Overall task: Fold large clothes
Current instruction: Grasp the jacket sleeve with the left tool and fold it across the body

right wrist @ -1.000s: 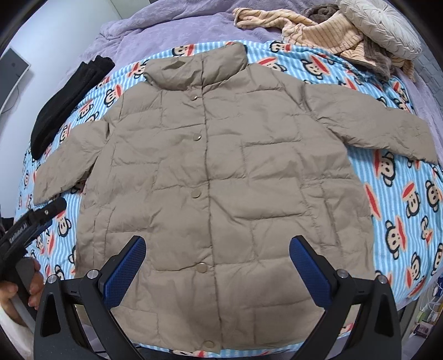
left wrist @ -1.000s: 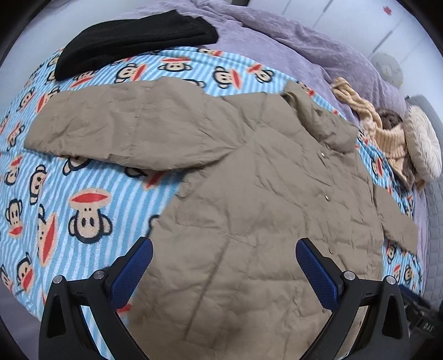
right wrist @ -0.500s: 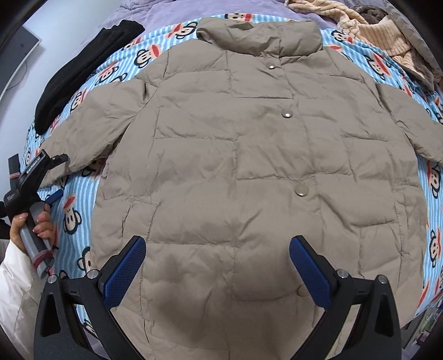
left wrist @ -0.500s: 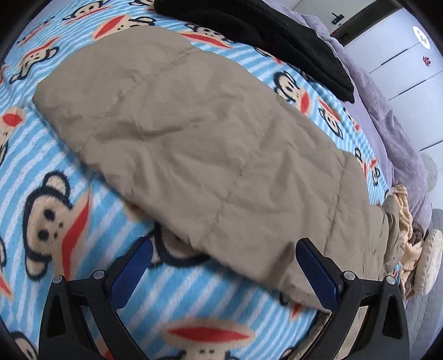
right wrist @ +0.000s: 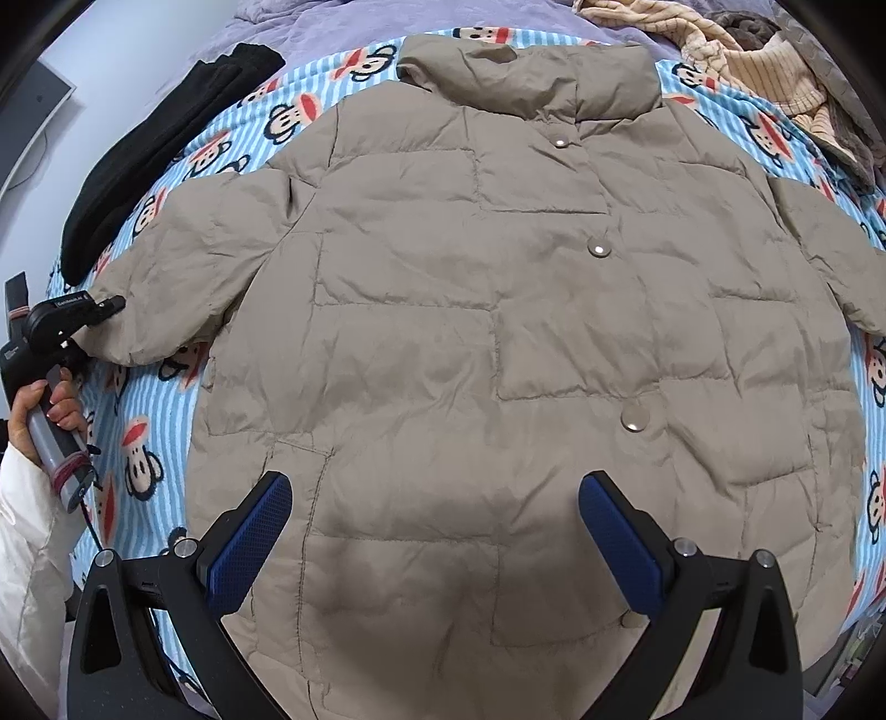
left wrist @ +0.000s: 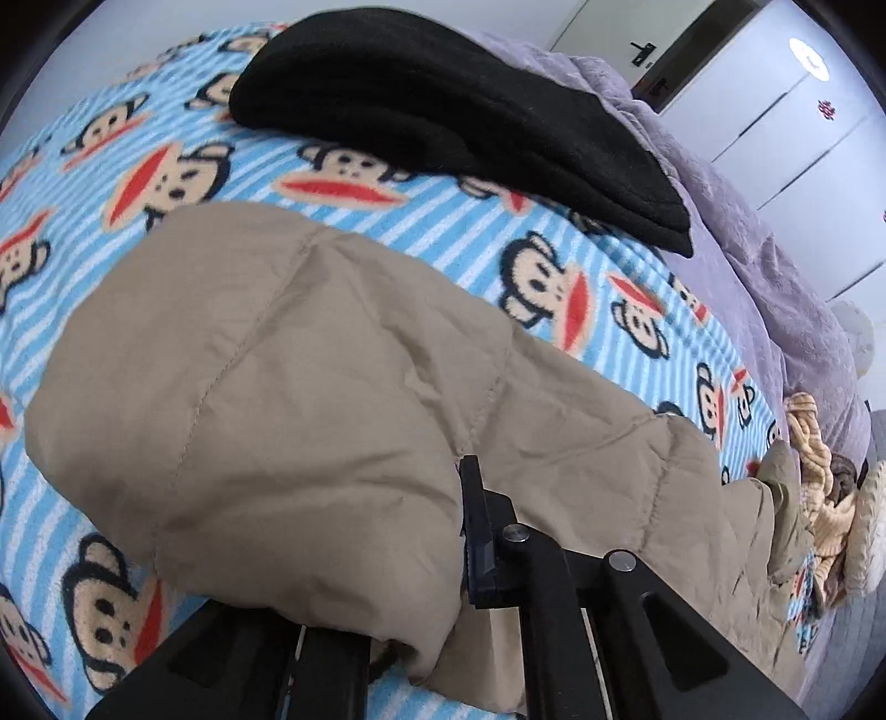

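Puffer jacket [left wrist: 310, 421], tan, quilted. Left wrist view: only its sleeve end fills the frame, lying on the monkey-print blanket [left wrist: 387, 232] toward the bed's left edge. Left tool [left wrist: 437, 559] is clamped on the cuff; fabric bunches up between the jaws, one finger mostly buried under it. Black folded garment [left wrist: 459, 116] sits past the sleeve, near the far left corner of the bed, apart from the jacket. Purple bedspread [left wrist: 764, 260] beyond that.

Right wrist view: jacket [right wrist: 498, 332] lies face up, snapped shut, spread flat across the middle of the bed, collar toward the far edge, hem toward the near edge. Right tool [right wrist: 434, 531] hovers over the lower front with jaws wide apart, holding nothing. At the left edge the left tool [right wrist: 102, 307] pinches the sleeve cuff, with the person's hand [right wrist: 41, 407] on its handle (white sleeve below). Beige striped knit [right wrist: 736, 50] is piled at the far right corner.

Step in hand looks like the first fold: sleeve grasped, not yet carried in. Next move likely calls for lifting the cuff and laying the sleeve across the chest, while the right tool pins the body or goes for the other sleeve.
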Demonstrator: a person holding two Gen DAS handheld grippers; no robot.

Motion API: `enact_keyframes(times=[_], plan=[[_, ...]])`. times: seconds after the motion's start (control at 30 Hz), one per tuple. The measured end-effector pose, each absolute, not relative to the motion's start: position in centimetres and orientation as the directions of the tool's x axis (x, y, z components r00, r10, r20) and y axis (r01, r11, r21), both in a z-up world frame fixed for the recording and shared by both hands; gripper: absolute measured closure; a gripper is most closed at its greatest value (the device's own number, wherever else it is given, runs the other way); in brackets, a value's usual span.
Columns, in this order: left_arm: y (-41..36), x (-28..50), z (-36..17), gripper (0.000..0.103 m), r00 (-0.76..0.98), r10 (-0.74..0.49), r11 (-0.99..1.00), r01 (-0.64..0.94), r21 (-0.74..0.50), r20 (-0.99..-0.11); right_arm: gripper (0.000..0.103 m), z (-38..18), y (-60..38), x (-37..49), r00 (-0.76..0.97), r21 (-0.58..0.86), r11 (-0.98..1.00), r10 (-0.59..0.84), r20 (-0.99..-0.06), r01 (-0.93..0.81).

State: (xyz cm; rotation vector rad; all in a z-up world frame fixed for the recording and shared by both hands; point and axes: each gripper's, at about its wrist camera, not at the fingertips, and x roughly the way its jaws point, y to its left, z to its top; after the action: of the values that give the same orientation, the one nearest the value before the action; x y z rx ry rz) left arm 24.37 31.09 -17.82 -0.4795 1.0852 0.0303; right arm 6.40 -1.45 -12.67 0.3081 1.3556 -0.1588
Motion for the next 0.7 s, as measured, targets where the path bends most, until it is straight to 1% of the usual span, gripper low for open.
enact_keyframes(times=[0.07, 0.17, 0.27, 0.4, 0.47, 0.53, 0.63, 0.7], plan=[[29.8, 23.8, -15.4, 0.092, 0.526, -0.198, 0.919, -0.194, -0.343, -0.827, 0.0, -12.7, -2.2, 6.0, 0.211, 0.127, 0.948, 0.066, -0.975, 0.291], [26.8, 22.4, -11.0, 0.092, 0.602, -0.224, 0.942, -0.069, -0.329, -0.766, 0.0, -12.7, -3.6, 5.6, 0.213, 0.132, 0.947, 0.07, -0.975, 0.293], [22.1, 20.5, -6.5, 0.092, 0.65, -0.304, 0.943, 0.103, -0.315, -0.697, 0.0, -12.2, -5.5, 5.4, 0.225, 0.14, 0.945, 0.074, -0.972, 0.296], [13.5, 17.6, -3.3, 0.092, 0.639, -0.423, 0.906, 0.316, -0.282, -0.643, 0.0, -10.8, -8.7, 4.8, 0.27, 0.151, 0.938, 0.065, -0.961, 0.312], [8.5, 16.5, -3.2, 0.092, 0.594, -0.486, 0.87, 0.403, -0.285, -0.641, 0.0, -10.4, -10.6, 4.1, 0.288, 0.155, 0.931, 0.057, -0.956, 0.331], [3.0, 15.4, -4.4, 0.092, 0.54, -0.51, 0.842, 0.472, -0.26, -0.67, 0.0, -10.4, -12.8, 3.5, 0.299, 0.152, 0.923, 0.042, -0.953, 0.355], [-3.7, 14.2, -8.3, 0.092, 0.448, -0.495, 0.818, 0.528, -0.227, -0.745, 0.0, -11.0, -16.1, 2.7, 0.299, 0.14, 0.91, 0.018, -0.954, 0.391], [-6.3, 13.3, -11.7, 0.092, 0.401, -0.448, 0.825, 0.529, -0.198, -0.799, 0.0, -11.6, -17.9, 2.4, 0.293, 0.131, 0.899, 0.003, -0.956, 0.417]])
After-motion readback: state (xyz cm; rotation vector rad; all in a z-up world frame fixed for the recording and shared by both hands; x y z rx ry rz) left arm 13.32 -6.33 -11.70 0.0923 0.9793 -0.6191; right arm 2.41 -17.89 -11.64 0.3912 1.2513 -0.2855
